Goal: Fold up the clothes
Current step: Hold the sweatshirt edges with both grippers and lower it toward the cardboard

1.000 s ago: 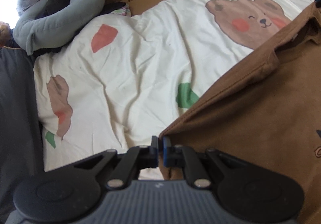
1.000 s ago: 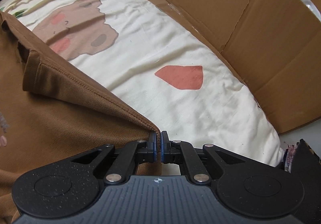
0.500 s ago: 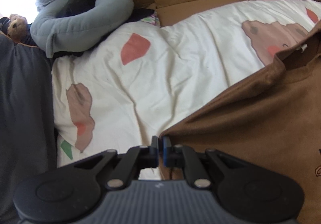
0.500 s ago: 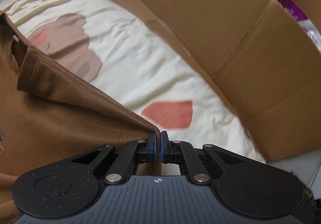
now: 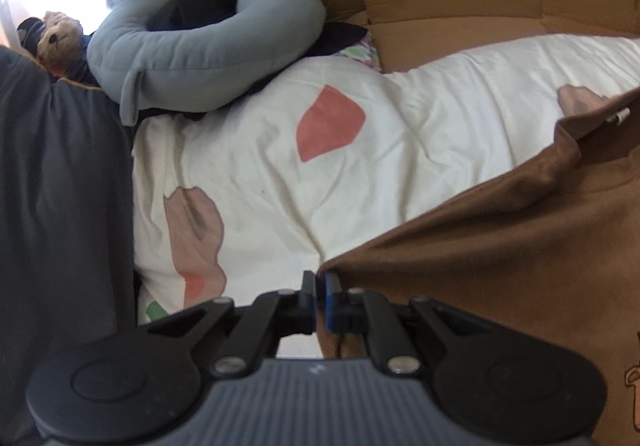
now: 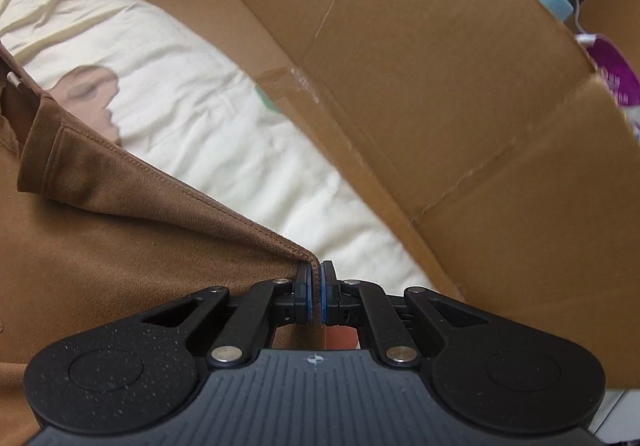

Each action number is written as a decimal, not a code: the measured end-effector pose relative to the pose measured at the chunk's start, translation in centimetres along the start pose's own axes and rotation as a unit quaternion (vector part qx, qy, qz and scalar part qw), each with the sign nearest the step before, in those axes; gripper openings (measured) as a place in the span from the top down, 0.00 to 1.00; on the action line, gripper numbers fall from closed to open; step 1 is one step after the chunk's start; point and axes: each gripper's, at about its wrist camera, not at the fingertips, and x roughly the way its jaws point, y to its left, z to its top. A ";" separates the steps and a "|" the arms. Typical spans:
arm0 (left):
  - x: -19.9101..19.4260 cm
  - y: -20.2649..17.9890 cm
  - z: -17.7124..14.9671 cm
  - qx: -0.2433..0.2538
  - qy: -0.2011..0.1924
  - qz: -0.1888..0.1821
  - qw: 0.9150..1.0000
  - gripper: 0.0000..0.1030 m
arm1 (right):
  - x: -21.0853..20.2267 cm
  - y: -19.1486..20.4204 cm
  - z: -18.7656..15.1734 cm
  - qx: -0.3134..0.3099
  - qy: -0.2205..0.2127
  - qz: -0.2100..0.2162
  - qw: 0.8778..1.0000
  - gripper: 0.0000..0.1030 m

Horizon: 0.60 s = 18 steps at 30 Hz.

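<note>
A brown shirt (image 5: 500,258) hangs stretched between my two grippers over a cream bear-print quilt (image 5: 280,174). My left gripper (image 5: 320,286) is shut on one corner of the shirt. My right gripper (image 6: 315,286) is shut on the other corner of the same shirt (image 6: 120,246). The collar opening shows at the far right of the left wrist view (image 5: 592,134) and at the far left of the right wrist view (image 6: 24,94). A small print sits on the shirt front (image 5: 634,386).
Cardboard walls (image 6: 440,86) stand along the far and right sides of the quilt (image 6: 180,86). A grey curved pillow (image 5: 192,46), a teddy bear (image 5: 56,42) and dark clothes lie at the back left. A dark grey cover (image 5: 60,206) borders the left.
Both grippers have lifted and pulled back with the shirt corners held. The quilt has dropped away in view, and more of the cardboard and pillow shows.
</note>
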 end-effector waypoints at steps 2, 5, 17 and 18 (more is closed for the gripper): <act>0.2 0.2 0.3 -0.011 0.001 0.003 1.000 0.96 | 0.1 -0.1 0.8 -0.001 -0.003 -0.007 1.000 0.98; 0.7 0.1 0.8 -0.020 0.002 0.003 1.000 0.96 | 0.6 -0.6 1.9 -0.001 0.002 -0.013 1.000 0.98; 4.3 -0.6 3.1 -0.019 0.030 -0.013 0.999 0.96 | 4.8 -1.6 3.7 -0.002 0.053 -0.001 0.999 0.98; 4.4 -0.5 3.1 -0.015 0.032 -0.015 0.999 0.96 | 4.9 -1.6 3.5 -0.001 0.054 0.000 0.999 0.98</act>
